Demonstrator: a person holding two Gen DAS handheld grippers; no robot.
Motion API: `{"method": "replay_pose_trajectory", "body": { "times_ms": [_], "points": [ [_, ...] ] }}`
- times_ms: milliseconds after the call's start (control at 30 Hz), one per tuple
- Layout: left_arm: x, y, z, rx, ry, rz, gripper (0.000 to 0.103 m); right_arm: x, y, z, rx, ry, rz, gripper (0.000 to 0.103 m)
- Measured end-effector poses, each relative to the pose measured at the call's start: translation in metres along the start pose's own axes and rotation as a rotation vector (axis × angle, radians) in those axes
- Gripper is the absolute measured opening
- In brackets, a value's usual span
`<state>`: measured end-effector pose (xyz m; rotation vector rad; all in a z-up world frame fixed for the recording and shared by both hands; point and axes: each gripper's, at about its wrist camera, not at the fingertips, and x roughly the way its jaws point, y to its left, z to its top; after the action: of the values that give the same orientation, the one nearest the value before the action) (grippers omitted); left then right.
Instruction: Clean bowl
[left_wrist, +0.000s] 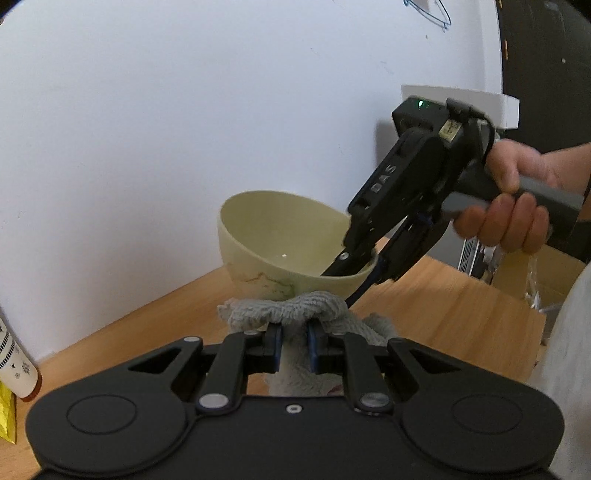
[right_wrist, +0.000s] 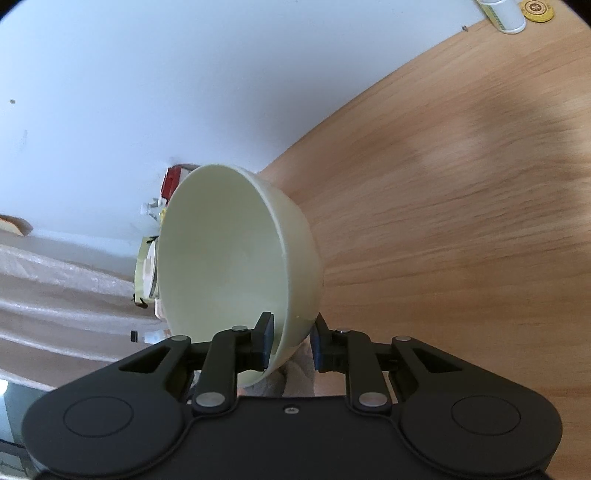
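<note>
Gripping a bunched grey cloth (left_wrist: 284, 314) between its two blue-padded fingers, the left gripper (left_wrist: 294, 345) has its jaws drawn narrow around the fabric, which bulges above the fingertips and hangs down behind them. The cloth presses against the outer underside of a pale green bowl (left_wrist: 280, 240), where brownish smears mark the wall. The right gripper (right_wrist: 291, 341) pinches the bowl's rim, one finger inside the bowl and the other outside, jaws closed onto the thin wall. The bowl (right_wrist: 229, 266) is lifted off the wooden table (right_wrist: 461, 221) and tilted, with its opening turned sideways; its inside looks plain and smooth. In the left wrist view a hand (left_wrist: 513, 206) wraps the grey handle of the right gripper (left_wrist: 364, 267). A white wall (left_wrist: 184, 129) stands behind the table, and a white bottle (right_wrist: 504, 14) sits at the table's far edge.
</note>
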<state>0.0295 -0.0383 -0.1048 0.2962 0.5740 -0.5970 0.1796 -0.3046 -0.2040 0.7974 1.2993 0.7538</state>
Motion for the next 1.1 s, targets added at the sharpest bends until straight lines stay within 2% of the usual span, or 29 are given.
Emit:
{"method": "replay_pose_trajectory", "body": {
  "times_ms": [300,500,533,700,1100],
  "points": [
    [0.01,0.011,-0.012,-0.007,0.034,0.018,0.012,-0.002,0.001,-0.009,-0.047,0.048,-0.002,0.023],
    [0.0,0.011,-0.009,0.01,0.0,0.039,0.012,-0.005,-0.01,-0.007,-0.016,0.06,0.006,0.023],
    [-0.004,0.013,-0.007,0.004,-0.016,0.065,0.012,-0.006,-0.012,-0.007,-0.013,0.07,0.01,0.023],
    [-0.011,0.021,0.003,-0.04,-0.04,0.026,0.012,-0.009,-0.02,-0.01,-0.013,0.094,0.003,0.023],
    [-0.017,0.025,0.018,-0.032,-0.012,-0.106,0.012,-0.005,-0.03,-0.01,-0.028,0.123,0.008,0.024]
  ]
}}
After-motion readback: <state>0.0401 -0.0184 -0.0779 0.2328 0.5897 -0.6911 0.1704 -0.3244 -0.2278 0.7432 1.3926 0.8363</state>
